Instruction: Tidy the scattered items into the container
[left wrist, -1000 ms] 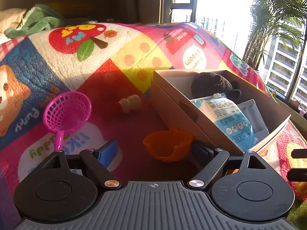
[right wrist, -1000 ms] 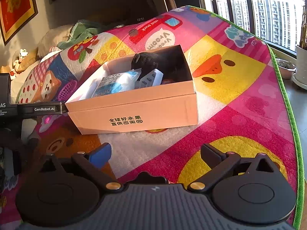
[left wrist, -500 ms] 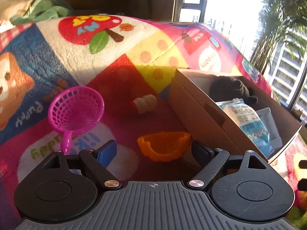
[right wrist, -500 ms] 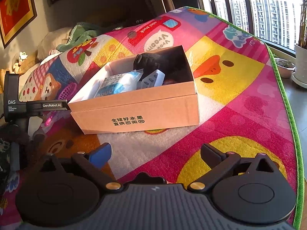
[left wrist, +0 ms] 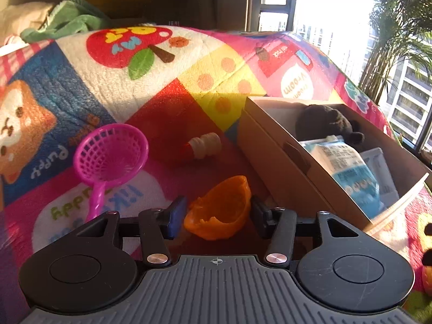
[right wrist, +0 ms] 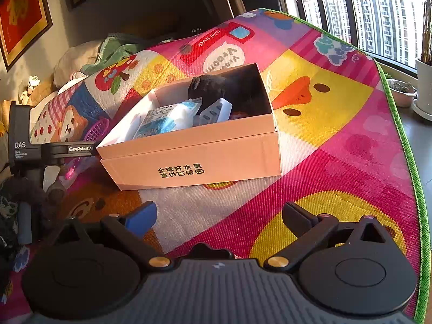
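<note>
Left gripper [left wrist: 218, 213]: just closed on orange cup [left wrist: 220, 210], beside box [left wrist: 272, 159].
Right gripper [right wrist: 218, 216]: wide, empty, before box.
Pink sieve [left wrist: 110, 154]: left of box.
Bottle [left wrist: 202, 145]: near box.

Orange cup [left wrist: 220, 210]; magenta mesh strainer [left wrist: 112, 154]; tan box [right wrist: 194, 159]; pink-yellow cartoon-print mat [right wrist: 337, 145]; green cloth [left wrist: 67, 21].

open mat [right wrist: 337, 167] right of box [right wrist: 194, 159], pink strainer [left wrist: 113, 154] and bottle [left wrist: 202, 147] left
</note>
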`<state>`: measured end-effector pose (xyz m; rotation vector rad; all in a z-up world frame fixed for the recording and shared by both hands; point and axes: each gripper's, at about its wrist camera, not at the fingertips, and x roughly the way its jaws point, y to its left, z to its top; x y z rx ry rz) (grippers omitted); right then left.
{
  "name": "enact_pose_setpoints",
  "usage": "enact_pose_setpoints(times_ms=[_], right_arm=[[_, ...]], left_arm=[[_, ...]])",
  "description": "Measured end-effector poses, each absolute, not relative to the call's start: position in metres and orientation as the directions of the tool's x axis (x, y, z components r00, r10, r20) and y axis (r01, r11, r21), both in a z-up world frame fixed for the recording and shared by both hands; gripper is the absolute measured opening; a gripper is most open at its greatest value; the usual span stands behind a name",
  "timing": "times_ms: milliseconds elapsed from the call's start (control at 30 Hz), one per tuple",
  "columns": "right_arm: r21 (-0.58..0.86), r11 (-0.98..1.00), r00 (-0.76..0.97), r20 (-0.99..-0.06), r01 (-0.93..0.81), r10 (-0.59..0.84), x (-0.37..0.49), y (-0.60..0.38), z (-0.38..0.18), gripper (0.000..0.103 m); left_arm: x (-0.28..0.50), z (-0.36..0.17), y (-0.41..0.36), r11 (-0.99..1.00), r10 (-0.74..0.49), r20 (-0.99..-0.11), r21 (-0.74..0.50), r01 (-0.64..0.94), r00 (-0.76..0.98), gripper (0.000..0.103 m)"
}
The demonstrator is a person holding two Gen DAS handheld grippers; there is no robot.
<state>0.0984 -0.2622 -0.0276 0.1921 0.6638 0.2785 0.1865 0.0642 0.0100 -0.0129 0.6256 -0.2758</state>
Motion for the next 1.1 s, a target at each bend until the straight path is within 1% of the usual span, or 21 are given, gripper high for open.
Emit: enact_pose_setpoints(times_ms=[100, 200, 300, 400, 500, 600, 667, 700, 733, 767, 867, 933, 1033, 1100], right_arm=[[0.268, 0.944, 0.754, -0.576, -0.192, 0.317, 0.098, -0.263, -0.028, 0.1], [0.266, 0.943, 0.749, -0.579, -0.2, 0.322, 0.098, -0.262, -0.028, 0.1], [0.258, 0.945, 0.747, -0.583, -0.203, 0.32, 0.097, -0.261, -0.027, 0.1], [0.247, 0.946, 0.764, -0.561, -0.213, 0.318, 0.086, -0.264, -0.022, 0.1], [0.244, 0.937, 0.724, -0.595, -0.249, 0.348, 0.074, -0.267, -0.022, 0.103], [0.164, 0.943, 0.701, -0.635, -0.288, 0.325, 0.059, -0.263, -0.025, 0.103], [0.084, 0.949, 0.716, -0.637, -0.303, 0.285, 0.045, -0.26, -0.028, 0.103], [0.064, 0.95, 0.722, -0.635, -0.306, 0.275, 0.04, -0.26, -0.028, 0.103], [0.061, 0.95, 0.722, -0.636, -0.305, 0.273, 0.038, -0.261, -0.029, 0.103], [0.072, 0.95, 0.717, -0.64, -0.304, 0.278, 0.037, -0.262, -0.029, 0.103], [0.093, 0.951, 0.705, -0.65, -0.296, 0.283, 0.04, -0.261, -0.031, 0.103], [0.08, 0.953, 0.709, -0.651, -0.292, 0.272, 0.043, -0.257, -0.031, 0.099], [0.064, 0.956, 0.722, -0.642, -0.285, 0.258, 0.046, -0.251, -0.029, 0.087], [0.041, 0.958, 0.73, -0.639, -0.284, 0.244, 0.046, -0.246, -0.028, 0.067]], left_arm=[[0.152, 0.017, 0.066, 0.959, -0.278, -0.565, -0.122, 0.255, 0.777, 0.056], [0.112, 0.022, 0.059, 0.943, -0.332, -0.552, -0.177, 0.282, 0.765, 0.056], [0.075, 0.019, 0.039, 0.925, -0.38, -0.567, -0.215, 0.314, 0.731, 0.056], [0.05, 0.011, 0.02, 0.924, -0.381, -0.601, -0.21, 0.321, 0.703, 0.057], [0.035, 0.004, 0.01, 0.93, -0.36, -0.605, -0.177, 0.321, 0.71, 0.063], [0.032, 0.003, 0.007, 0.925, -0.374, -0.601, -0.189, 0.329, 0.706, 0.08], [0.03, 0.002, 0.004, 0.926, -0.37, -0.598, -0.176, 0.333, 0.712, 0.083], [0.029, 0.002, 0.002, 0.927, -0.366, -0.598, -0.168, 0.335, 0.713, 0.087], [0.029, 0.002, 0.002, 0.928, -0.364, -0.598, -0.164, 0.335, 0.714, 0.095], [0.028, 0.002, 0.001, 0.93, -0.358, -0.598, -0.162, 0.329, 0.717, 0.096], [0.029, 0.002, 0.005, 0.935, -0.35, -0.599, -0.176, 0.308, 0.72, 0.097], [0.029, 0.002, 0.007, 0.936, -0.35, -0.594, -0.189, 0.297, 0.724, 0.097], [0.029, 0.002, 0.008, 0.938, -0.345, -0.592, -0.194, 0.287, 0.728, 0.098], [0.029, 0.001, 0.007, 0.94, -0.341, -0.594, -0.19, 0.285, 0.729, 0.1]])
